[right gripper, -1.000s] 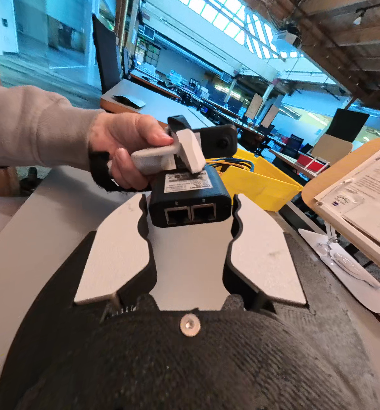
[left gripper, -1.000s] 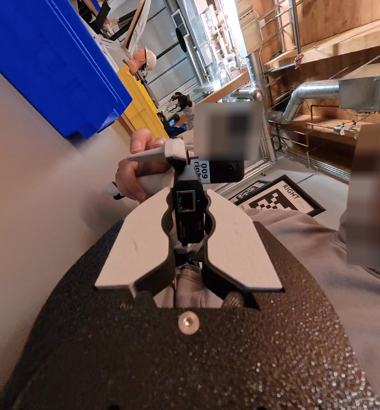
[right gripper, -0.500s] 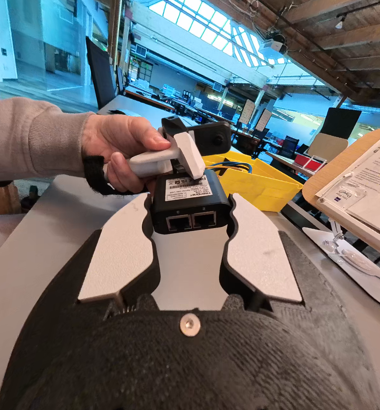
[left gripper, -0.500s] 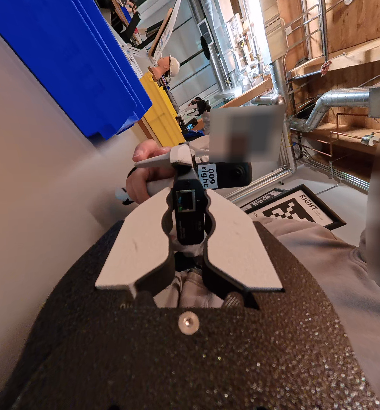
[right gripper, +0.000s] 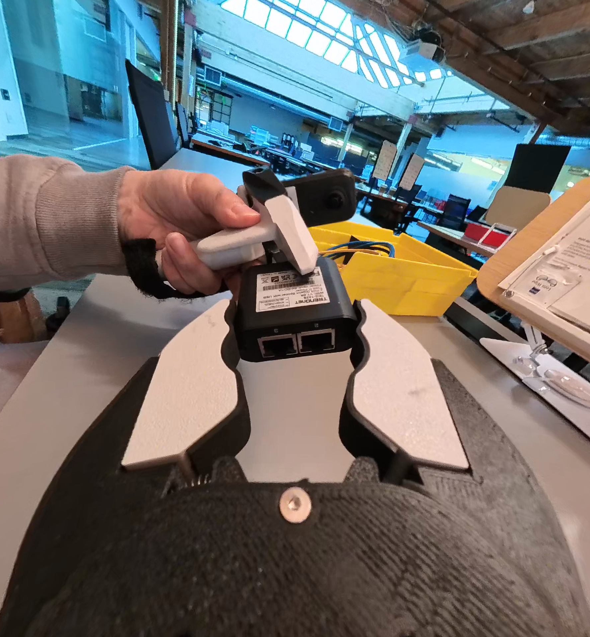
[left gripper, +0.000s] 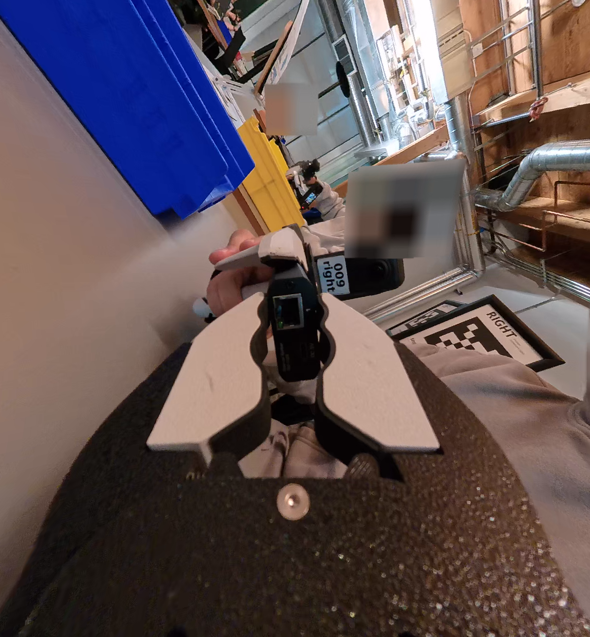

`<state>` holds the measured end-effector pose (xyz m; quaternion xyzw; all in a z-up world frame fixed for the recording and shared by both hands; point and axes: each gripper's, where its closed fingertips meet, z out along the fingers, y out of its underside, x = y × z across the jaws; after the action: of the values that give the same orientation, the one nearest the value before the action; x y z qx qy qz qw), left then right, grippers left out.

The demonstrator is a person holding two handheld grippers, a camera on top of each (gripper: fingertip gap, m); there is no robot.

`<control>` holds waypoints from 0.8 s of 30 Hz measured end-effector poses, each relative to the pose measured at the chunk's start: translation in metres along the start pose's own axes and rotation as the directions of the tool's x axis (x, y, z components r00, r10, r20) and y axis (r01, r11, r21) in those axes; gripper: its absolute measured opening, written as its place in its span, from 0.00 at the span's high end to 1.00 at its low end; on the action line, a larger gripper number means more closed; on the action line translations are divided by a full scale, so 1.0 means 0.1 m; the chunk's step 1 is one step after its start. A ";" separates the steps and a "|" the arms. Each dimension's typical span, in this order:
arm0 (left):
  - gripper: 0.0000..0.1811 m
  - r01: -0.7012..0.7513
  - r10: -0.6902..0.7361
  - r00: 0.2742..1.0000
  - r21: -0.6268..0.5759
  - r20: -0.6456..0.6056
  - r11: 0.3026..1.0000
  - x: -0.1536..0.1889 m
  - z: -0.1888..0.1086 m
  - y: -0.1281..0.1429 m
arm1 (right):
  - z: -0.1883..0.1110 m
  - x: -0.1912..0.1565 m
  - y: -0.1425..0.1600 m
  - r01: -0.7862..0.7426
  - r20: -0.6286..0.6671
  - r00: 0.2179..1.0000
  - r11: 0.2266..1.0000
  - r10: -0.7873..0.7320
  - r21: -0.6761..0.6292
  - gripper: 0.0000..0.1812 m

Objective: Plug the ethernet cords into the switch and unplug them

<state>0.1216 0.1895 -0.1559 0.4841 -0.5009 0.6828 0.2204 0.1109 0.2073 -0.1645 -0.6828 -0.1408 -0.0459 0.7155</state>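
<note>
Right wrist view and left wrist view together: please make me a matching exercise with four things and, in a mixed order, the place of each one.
Things:
1. switch
2. ethernet cords
3. blue bin
4. paper sheets

Places:
A. lying in the yellow bin
B. on the tilted wooden board
C. gripped between the white fingers
D. standing on the grey table

Pairs: 1-C, 2-A, 3-D, 4-B
</note>
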 end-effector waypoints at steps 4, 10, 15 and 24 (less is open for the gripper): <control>0.84 -0.090 0.088 0.994 0.039 0.058 0.995 -0.05 0.01 -0.06 | 0.00 0.04 0.01 -0.116 0.007 0.993 0.993 0.116 0.026 0.65; 0.82 -0.488 0.412 0.796 0.068 0.443 0.870 -0.13 -0.45 -0.48 | -0.12 0.24 0.12 -0.227 -0.028 0.973 0.972 0.229 0.060 0.65; 0.79 -0.561 0.301 0.369 -0.048 0.880 0.827 -0.44 -1.76 -0.99 | -0.15 0.26 0.09 -0.238 -0.027 0.970 0.967 0.242 0.091 0.65; 0.79 -0.133 0.055 0.306 -0.015 0.950 0.991 -1.36 -2.50 -1.58 | -0.17 0.26 0.07 -0.260 0.000 0.965 0.959 0.261 0.112 0.65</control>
<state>0.1950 0.5019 -0.2092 0.7691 -0.5392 0.2969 -0.1717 0.1400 0.1946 -0.1645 -0.6542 -0.0469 0.0517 0.7531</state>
